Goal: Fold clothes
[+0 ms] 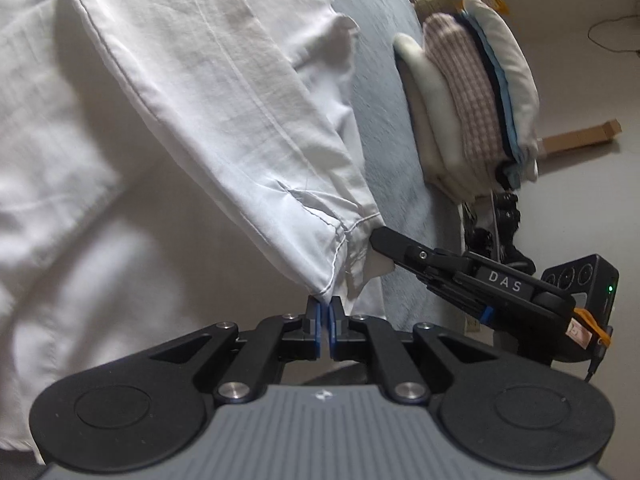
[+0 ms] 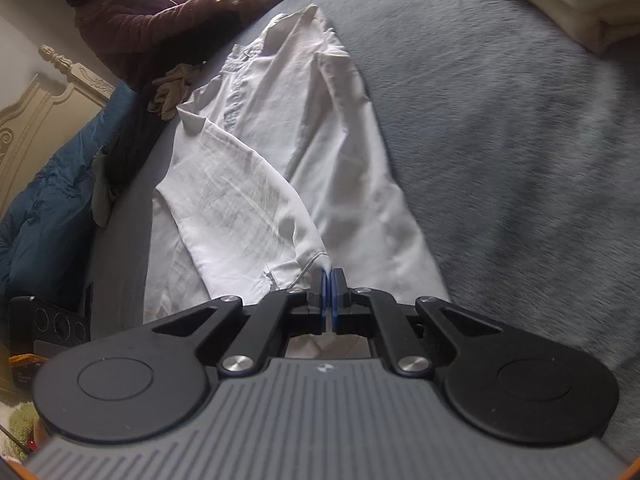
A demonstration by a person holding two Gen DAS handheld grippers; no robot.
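Your left wrist view is evenly lit and soft, with the stack of folded clothes smeared by blur at two o'clock. Your right wrist view takes daylight from eleven o'clock; the grey blanket streaks at three o'clock. Fisheye bending darkens the corners.

A bedroom: grey bed, carved headboard.

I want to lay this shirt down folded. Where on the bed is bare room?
Bare grey bedcover lies between the white shirt and the stack of folded clothes. The far side is crowded: a person and a blue quilt border the shirt there.
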